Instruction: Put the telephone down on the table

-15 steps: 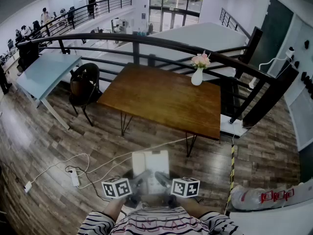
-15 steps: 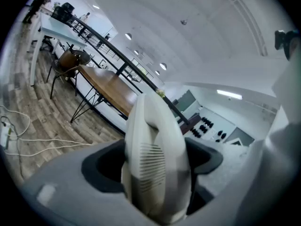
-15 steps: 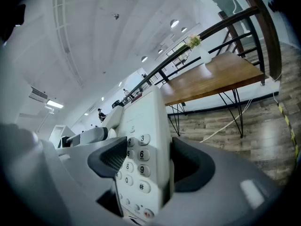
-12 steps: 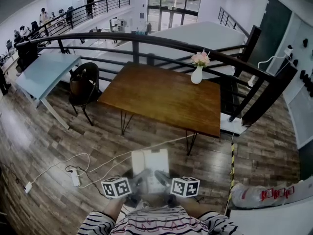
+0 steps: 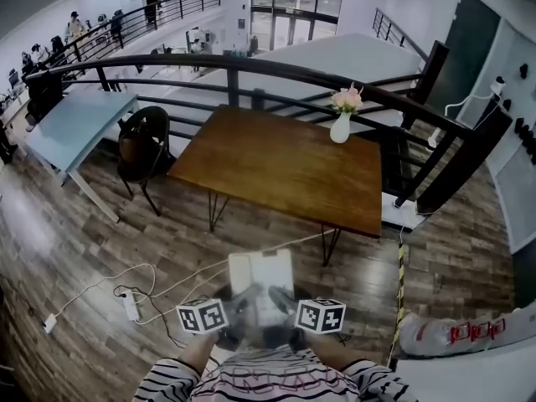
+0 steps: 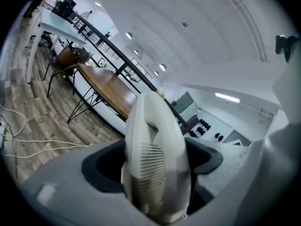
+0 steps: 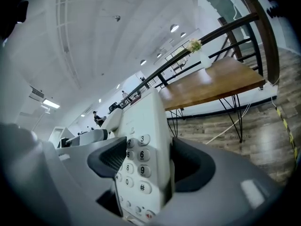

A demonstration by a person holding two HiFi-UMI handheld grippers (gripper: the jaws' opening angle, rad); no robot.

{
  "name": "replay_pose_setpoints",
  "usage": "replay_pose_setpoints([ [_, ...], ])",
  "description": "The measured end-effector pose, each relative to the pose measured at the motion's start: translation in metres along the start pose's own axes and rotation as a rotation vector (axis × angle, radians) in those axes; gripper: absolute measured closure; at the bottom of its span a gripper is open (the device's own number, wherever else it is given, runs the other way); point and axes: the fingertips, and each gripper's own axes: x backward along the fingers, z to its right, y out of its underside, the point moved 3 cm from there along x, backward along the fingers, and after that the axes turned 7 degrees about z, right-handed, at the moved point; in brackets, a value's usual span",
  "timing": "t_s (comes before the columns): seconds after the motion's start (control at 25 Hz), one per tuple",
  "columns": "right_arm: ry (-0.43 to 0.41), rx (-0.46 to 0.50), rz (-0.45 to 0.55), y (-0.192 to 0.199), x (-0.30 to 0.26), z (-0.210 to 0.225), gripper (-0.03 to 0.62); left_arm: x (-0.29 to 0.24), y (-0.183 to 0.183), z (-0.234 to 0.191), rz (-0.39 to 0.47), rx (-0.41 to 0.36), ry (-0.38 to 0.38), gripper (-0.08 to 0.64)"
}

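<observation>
The telephone (image 5: 261,276) is a white desk set carried low in front of the person's chest. It hangs over the wooden floor (image 5: 75,249), well short of the table (image 5: 276,170), and touches nothing but the two claws. The left gripper (image 6: 153,163) has its jaws spread wide and pressed on either side of the handset (image 6: 157,149), whose slotted earpiece faces that camera. Gripping there probably pins the handset to its cradle so it cannot slide off during the carry. The right gripper (image 7: 151,163) is likewise spread wide and clamped across the keypad (image 7: 134,166) side of the body, one dark pad over the buttons and the other against the outer edge. Holding it from both sides likely keeps the set level and stops it swinging or twisting, which a single grip on such a broad, light shell might allow. Both grippers tilt a little downward, with the telephone's far end pointing toward the table. The brown tabletop ahead is bare apart from a vase (image 5: 340,128) of flowers near its far right corner, so most of the near edge looks free for setting the telephone down. Cables (image 5: 134,283) trail across the floor to the left, a dark chair (image 5: 144,145) stands at the table's left end, and a curved railing (image 5: 251,69) runs behind it.
</observation>
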Motion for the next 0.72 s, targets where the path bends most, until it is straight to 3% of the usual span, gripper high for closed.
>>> replay_pose_setpoints([
  [0.72, -0.043, 0.009, -0.030, -0.131, -0.111, 0.071, 0.293, -0.149, -0.095, -0.034, 0.033, -0.007, -0.041, 0.166],
])
